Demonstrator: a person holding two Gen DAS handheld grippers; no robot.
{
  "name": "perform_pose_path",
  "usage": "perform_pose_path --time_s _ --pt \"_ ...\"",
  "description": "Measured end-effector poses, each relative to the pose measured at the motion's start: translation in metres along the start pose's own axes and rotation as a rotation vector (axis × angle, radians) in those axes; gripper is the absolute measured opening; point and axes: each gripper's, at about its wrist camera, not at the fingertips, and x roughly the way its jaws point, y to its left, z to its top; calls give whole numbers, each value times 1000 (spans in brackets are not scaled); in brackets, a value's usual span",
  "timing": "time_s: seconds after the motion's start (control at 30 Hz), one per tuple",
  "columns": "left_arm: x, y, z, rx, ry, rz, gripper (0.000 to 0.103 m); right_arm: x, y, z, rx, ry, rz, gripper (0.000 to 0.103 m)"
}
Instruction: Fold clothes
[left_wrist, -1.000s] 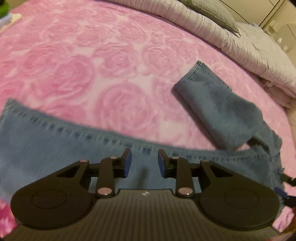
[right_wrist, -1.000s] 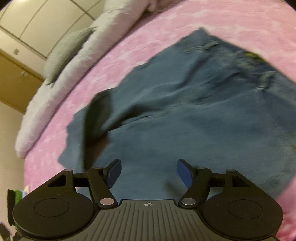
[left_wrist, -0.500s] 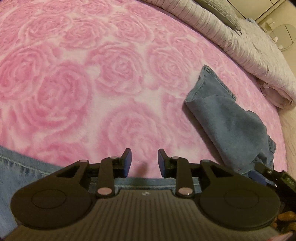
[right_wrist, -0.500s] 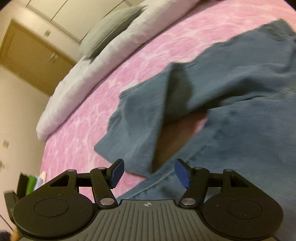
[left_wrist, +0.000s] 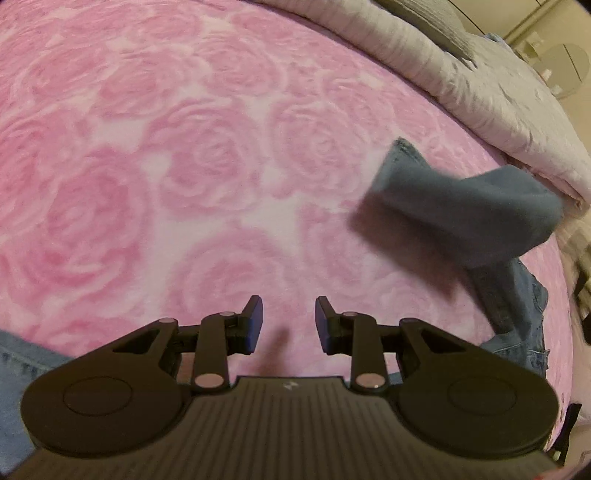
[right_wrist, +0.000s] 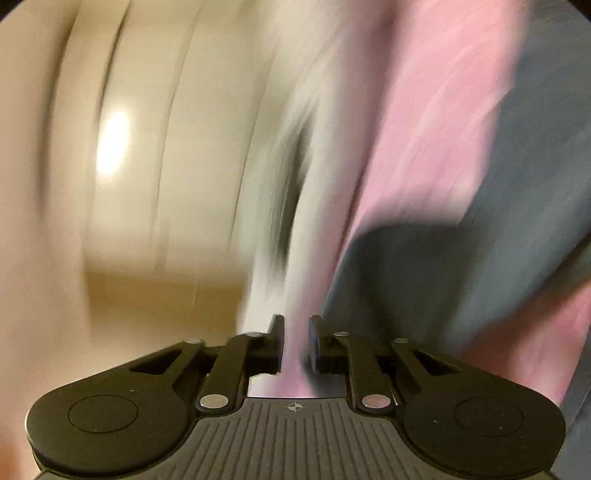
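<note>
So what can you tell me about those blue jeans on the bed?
The blue denim jeans lie on the pink rose-patterned blanket. One leg, with a stitched hem at its end, is lifted and folded over, blurred as if moving, and casts a shadow beneath it. More denim bunches at the right, and a stitched strip shows at the lower left edge. The left gripper is open and not touching them.

Blue denim jeans (left_wrist: 461, 206), matt woven cloth, pink rose-pattern blanket (left_wrist: 184, 166), soft fleecy nap, grey quilted duvet (left_wrist: 480, 92), left claw (left_wrist: 289, 319) matt black plastic, metal pivot pins.

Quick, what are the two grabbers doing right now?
Left gripper: open, holding nothing.
Right gripper: nearly closed; too blurry to tell whether it holds anything.
</note>
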Motion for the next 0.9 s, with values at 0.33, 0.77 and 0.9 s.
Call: perform_pose_path --time_s 0.33,0.77,0.9 --pt "29 -77 -17 455 7 -9 26 -48 -56 35 -304 175 -611 15" --pt "52 -189 -155 916 -105 124 34 -71 -68 42 -488 202 -707 15" --pt "68 -202 -159 887 -183 220 34 -88 -74 59 -495 194 -733 15"
